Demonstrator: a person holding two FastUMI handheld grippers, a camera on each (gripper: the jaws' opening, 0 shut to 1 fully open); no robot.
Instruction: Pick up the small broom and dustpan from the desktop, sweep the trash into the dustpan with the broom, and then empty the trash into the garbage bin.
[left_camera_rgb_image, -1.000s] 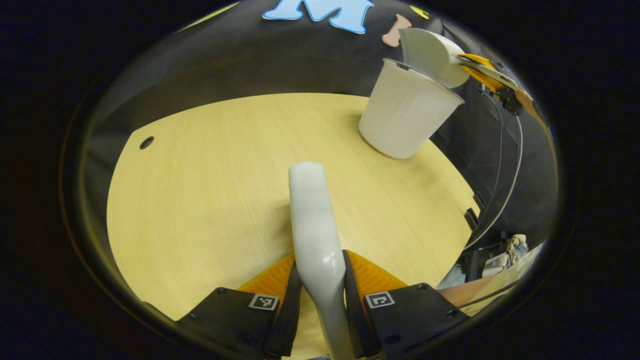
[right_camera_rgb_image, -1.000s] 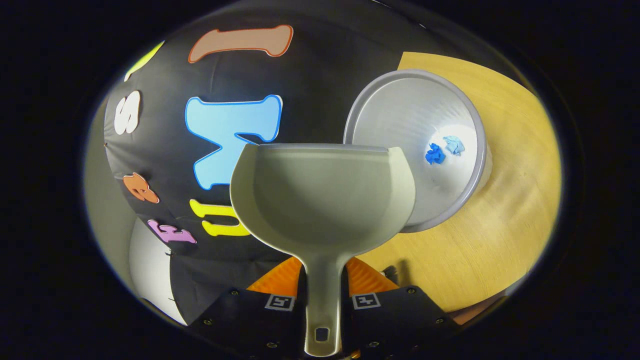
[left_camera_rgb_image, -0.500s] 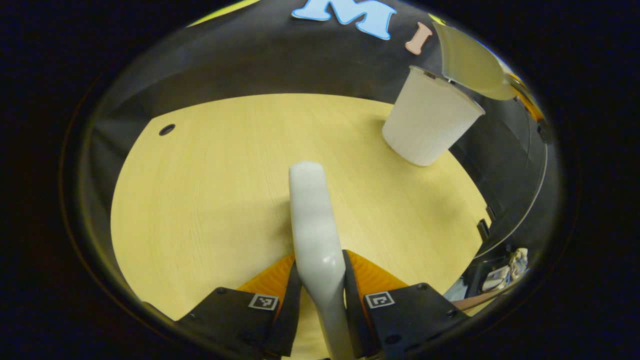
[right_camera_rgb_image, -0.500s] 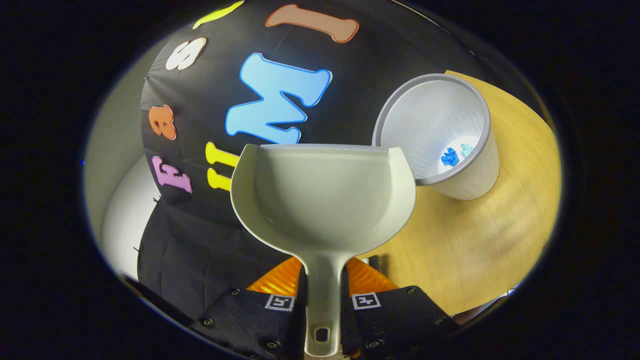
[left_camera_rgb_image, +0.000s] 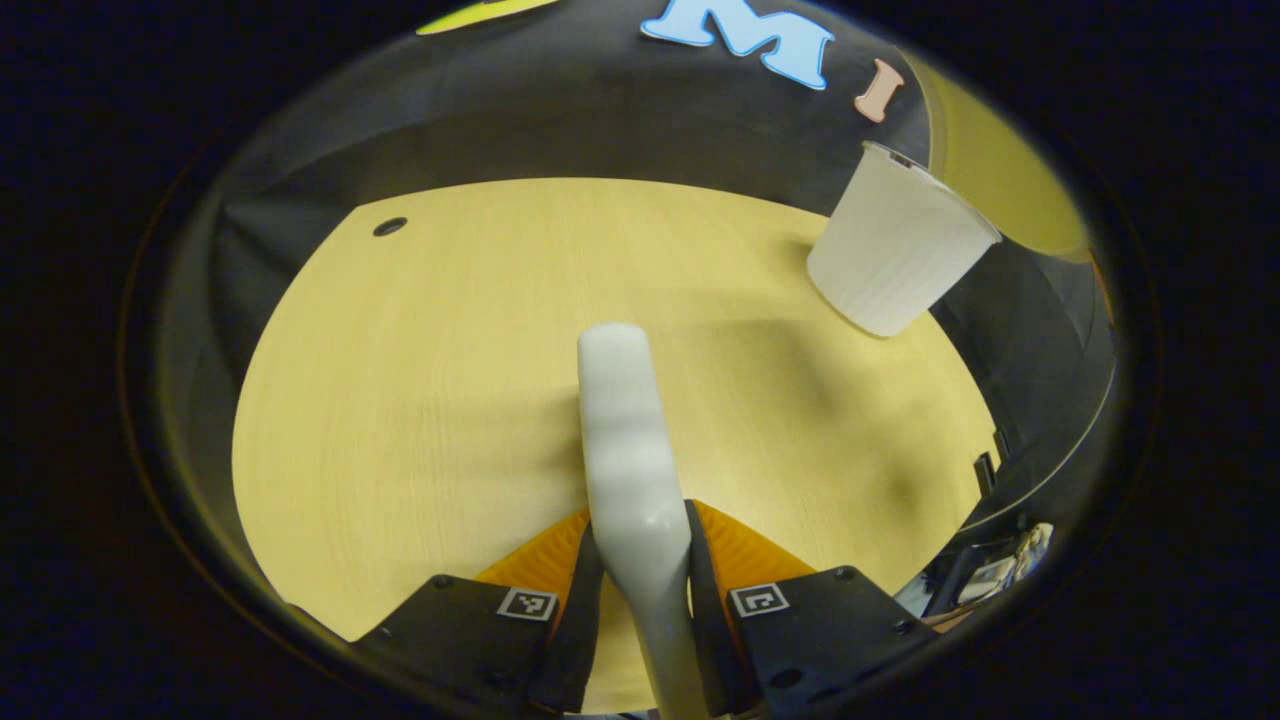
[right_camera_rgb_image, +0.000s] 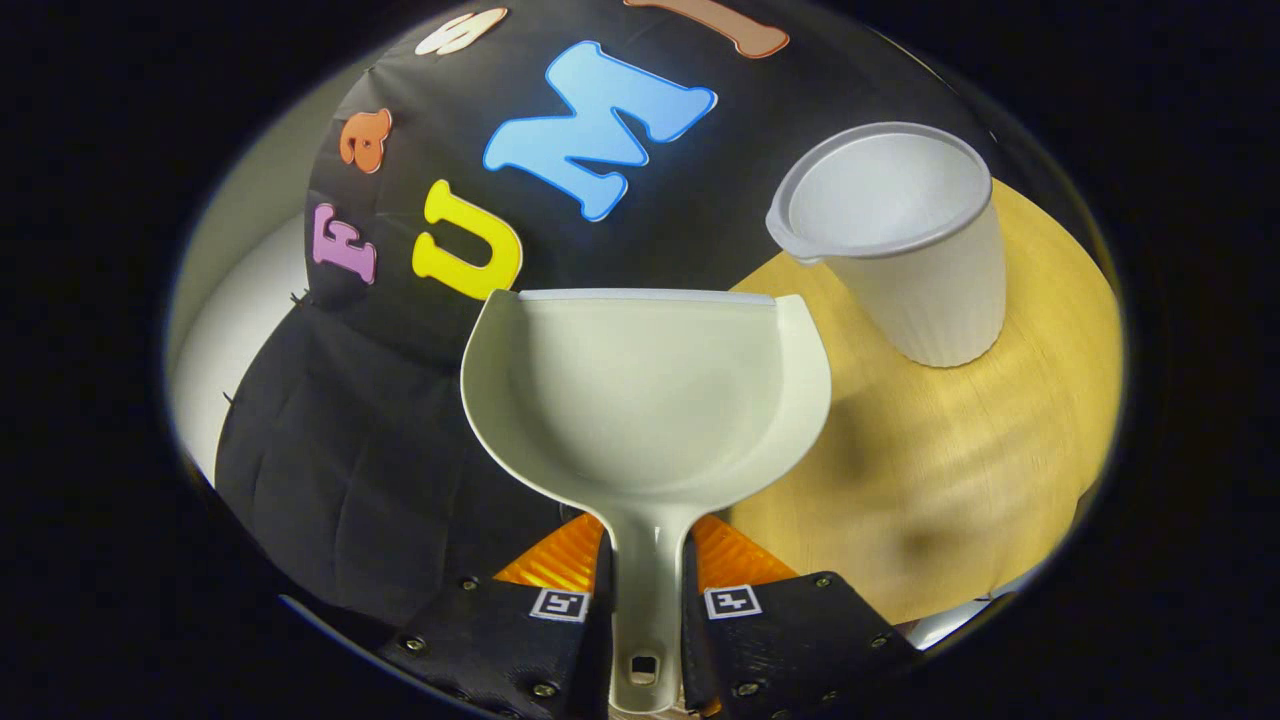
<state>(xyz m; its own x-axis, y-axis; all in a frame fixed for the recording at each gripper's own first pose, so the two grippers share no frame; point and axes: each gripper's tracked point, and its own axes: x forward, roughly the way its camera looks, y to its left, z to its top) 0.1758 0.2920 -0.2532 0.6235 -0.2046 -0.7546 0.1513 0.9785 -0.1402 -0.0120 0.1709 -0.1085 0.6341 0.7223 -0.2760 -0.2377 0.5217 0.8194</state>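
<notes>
While the left gripper (left_camera_rgb_image: 640, 600) clamps both fingers on the broom (left_camera_rgb_image: 625, 440), its pale handle runs from six o'clock up toward the middle of the left gripper view, above the desk (left_camera_rgb_image: 420, 380). At about ten o'clock a small dark hole (left_camera_rgb_image: 390, 227) sits in the wooden top. Over at two o'clock the white bin (left_camera_rgb_image: 895, 245) stands on the far part of the desk, well apart from the broom. Just beyond the bin's rim, at the edge of this view, a pale curved shape is too blurred to name.

In the right gripper view, the right gripper (right_camera_rgb_image: 645, 610) is closed on the dustpan (right_camera_rgb_image: 645, 390), both fingers pressing its narrow handle at six o'clock. The pan's scoop spreads across the centre, open side facing the camera, and nothing lies in it. At nine o'clock the booth's black cloth (right_camera_rgb_image: 350, 470) hangs behind the pan. At two o'clock the bin stands upright on the desk, apart from the dustpan's edge. Its inside is hidden from this angle.
</notes>
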